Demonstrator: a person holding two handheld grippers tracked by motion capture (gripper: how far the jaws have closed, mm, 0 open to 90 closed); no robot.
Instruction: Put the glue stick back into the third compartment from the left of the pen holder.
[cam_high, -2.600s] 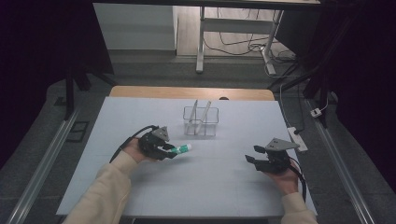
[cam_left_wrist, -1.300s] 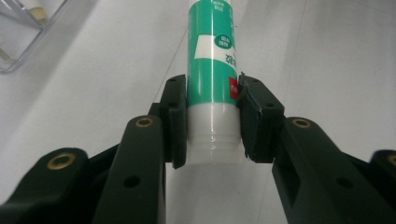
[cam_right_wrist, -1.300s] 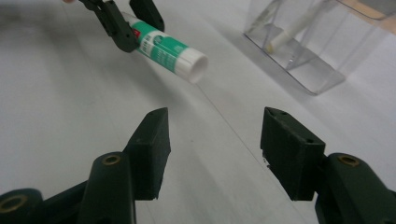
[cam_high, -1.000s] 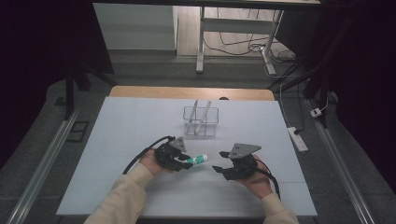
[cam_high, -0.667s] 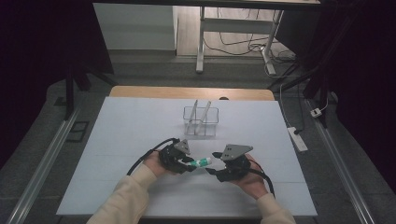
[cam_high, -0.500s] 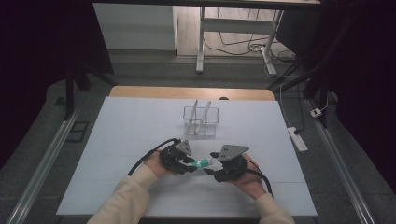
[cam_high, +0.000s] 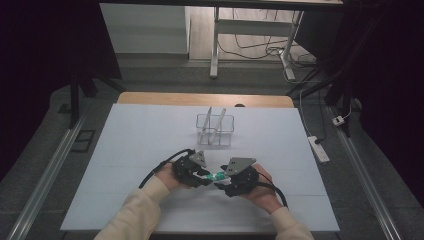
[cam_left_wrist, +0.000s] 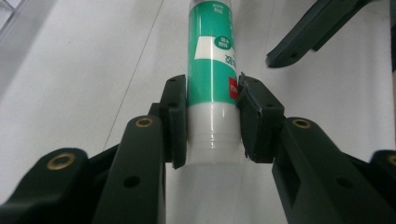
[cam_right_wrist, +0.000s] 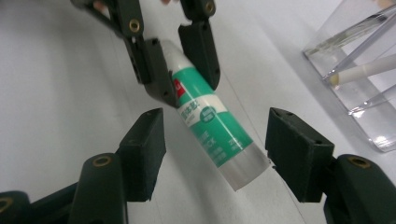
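Now closer than before: right claw (cam_right_wrist: 212, 156) apart around the glue stick (cam_right_wrist: 212, 128), left claw (cam_left_wrist: 212, 121) clamped on it.

A lab: white-topped table (cam_high: 150, 130), floor cables (cam_high: 255, 47), dark curtains (cam_high: 45, 45).

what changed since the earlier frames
The right gripper moved in from the table's right side to the left gripper, and its open jaws now flank the free end of the glue stick. The left gripper stayed clamped on the stick; the clear holder stayed put.
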